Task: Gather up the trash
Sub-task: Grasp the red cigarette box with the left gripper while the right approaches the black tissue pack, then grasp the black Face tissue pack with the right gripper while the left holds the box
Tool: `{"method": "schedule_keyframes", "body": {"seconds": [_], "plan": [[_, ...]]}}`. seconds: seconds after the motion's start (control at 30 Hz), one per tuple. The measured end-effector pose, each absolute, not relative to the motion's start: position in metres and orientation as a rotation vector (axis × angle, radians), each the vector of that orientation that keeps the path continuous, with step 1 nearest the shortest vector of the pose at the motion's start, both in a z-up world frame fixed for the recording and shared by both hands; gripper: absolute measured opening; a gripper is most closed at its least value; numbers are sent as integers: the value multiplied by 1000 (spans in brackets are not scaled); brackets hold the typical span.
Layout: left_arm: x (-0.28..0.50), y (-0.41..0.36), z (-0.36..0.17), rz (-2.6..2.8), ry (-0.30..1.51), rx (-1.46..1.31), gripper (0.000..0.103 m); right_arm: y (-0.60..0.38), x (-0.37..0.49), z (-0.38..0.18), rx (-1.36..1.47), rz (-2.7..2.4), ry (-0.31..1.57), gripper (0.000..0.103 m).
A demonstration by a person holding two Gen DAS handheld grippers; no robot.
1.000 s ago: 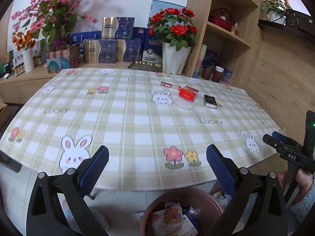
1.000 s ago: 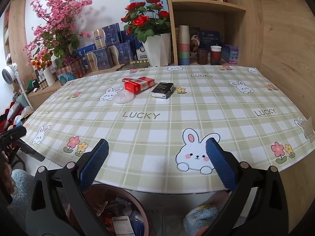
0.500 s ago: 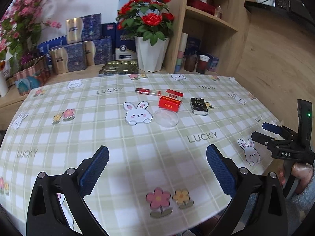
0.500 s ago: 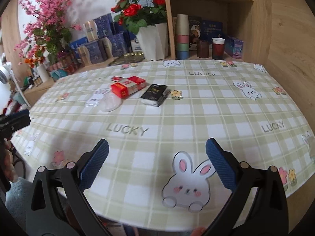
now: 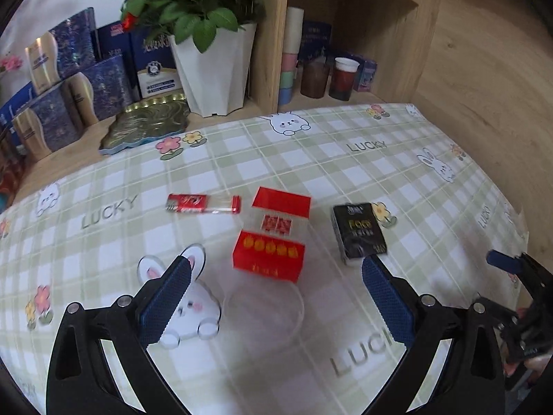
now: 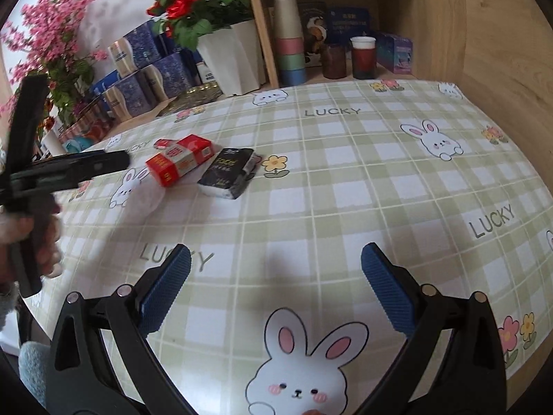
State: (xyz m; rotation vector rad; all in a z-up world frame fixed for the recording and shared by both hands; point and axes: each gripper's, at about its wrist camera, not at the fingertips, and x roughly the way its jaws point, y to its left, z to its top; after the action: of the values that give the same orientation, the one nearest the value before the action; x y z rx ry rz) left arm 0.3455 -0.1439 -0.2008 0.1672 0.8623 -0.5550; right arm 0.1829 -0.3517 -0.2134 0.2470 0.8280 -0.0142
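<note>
A red cigarette pack [image 5: 271, 233] lies flat near the middle of the checked tablecloth [image 5: 345, 173], its lid end toward the shelf. Just in front of it, touching or nearly touching its near edge, lies a clear round plastic lid [image 5: 264, 306]. To the left and a little farther back lies a red lighter [image 5: 203, 204], apart from the pack. To the right of the pack, with a strip of cloth between them, lies a black pack [image 5: 357, 233] beside a printed yellow flower.

The left gripper [image 5: 276, 297] hangs over the clear lid with its 2 blue-padded fingers spread wide and nothing between them; the lid sits in the gap between the fingertips, the red pack just beyond them, and the right finger's tip is close to the near corner of the black pack.

The right gripper [image 6: 276, 294] is likewise spread wide and empty, above bare cloth and a printed rabbit, well apart from the red pack [image 6: 178, 162] and the black pack [image 6: 228, 173], which lie ahead and to its left. From this view the 2 packs sit just beside each other.

Behind the table stand a white pot of red roses [image 5: 214, 69], blue gift boxes [image 5: 72, 79] and a wooden shelf [image 5: 345, 7] holding stacked cups [image 6: 289, 41].
</note>
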Motion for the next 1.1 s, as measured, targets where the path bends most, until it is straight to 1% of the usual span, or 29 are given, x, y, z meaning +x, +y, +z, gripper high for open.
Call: {"method": "schedule_keyframes", "body": {"seconds": [0.17, 0.23, 0.37, 0.47, 0.53, 0.7, 0.83, 0.93, 1.0, 1.1], "plan": [[383, -165, -223, -540, 935, 198, 96, -359, 190, -215, 254, -11, 826, 97], [392, -172, -229, -549, 957, 226, 91, -362, 193, -216, 249, -14, 830, 97], [406, -186, -244, -540, 998, 292, 88, -367, 198, -218, 261, -26, 838, 97], [410, -188, -251, -547, 1020, 282, 76, -367, 200, -220, 270, -27, 843, 97], [409, -187, -253, -548, 1019, 279, 57, -366, 202, -221, 276, -17, 851, 97], [398, -181, -241, -608, 975, 281, 56, -355, 213, -217, 247, 12, 860, 97], [387, -163, -209, -627, 904, 223, 55, -344, 233, -215, 296, 59, 865, 97], [372, -144, -188, -641, 877, 163, 55, -329, 256, -213, 327, 66, 869, 97], [355, -128, -178, -629, 844, 180, 55, -321, 270, -210, 327, 55, 873, 97], [338, -98, -173, -583, 837, 153, 55, -311, 293, -210, 322, 36, 884, 94]]}}
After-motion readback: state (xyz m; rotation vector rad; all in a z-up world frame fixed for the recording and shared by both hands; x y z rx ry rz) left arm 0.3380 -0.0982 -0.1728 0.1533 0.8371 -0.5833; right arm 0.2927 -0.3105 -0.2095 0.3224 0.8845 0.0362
